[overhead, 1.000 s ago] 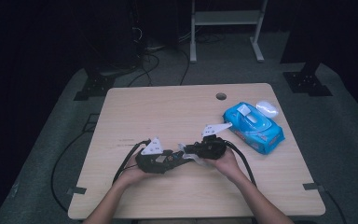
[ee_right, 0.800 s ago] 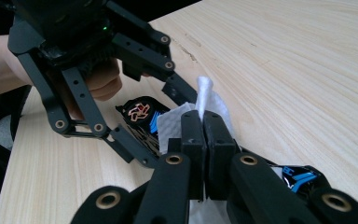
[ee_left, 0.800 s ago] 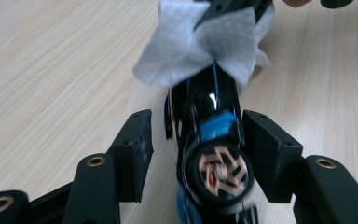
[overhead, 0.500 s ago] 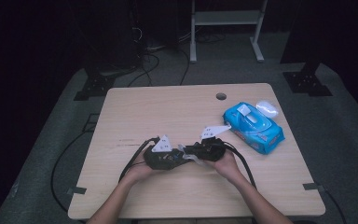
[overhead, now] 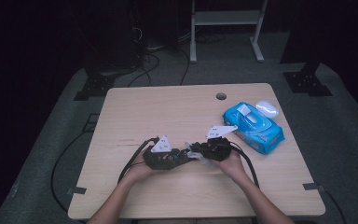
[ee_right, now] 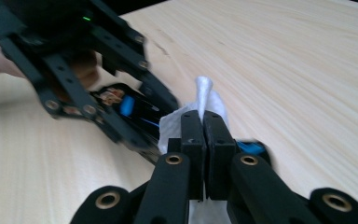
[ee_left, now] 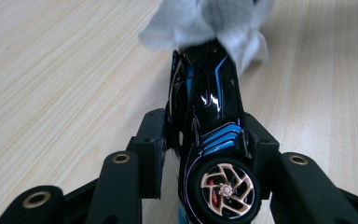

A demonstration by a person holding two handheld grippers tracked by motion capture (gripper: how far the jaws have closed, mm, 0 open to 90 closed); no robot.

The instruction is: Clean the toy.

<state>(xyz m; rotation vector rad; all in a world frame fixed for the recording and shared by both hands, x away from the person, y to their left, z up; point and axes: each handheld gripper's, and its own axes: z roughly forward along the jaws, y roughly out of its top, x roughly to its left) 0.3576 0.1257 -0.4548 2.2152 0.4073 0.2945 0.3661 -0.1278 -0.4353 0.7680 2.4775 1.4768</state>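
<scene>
Our left gripper has just been closing and now clamps the toy car low over the table. Our right gripper, jaws pinched tight on a wipe, rests it against the car's far end. We judge the wiping underway, with most of the body left.

A light wooden desk is seen from above, with a small round hole set near its far edge. Toward the right side a blue pack of wet wipes is laid flat, its white flap turned up on top. Just beside the pack's far corner a white computer mouse is parked. Faint red marks are spotted on the wood at the left. Beyond the desk, a white metal frame is stood on the grey floor, and black cables are strewn across it.
</scene>
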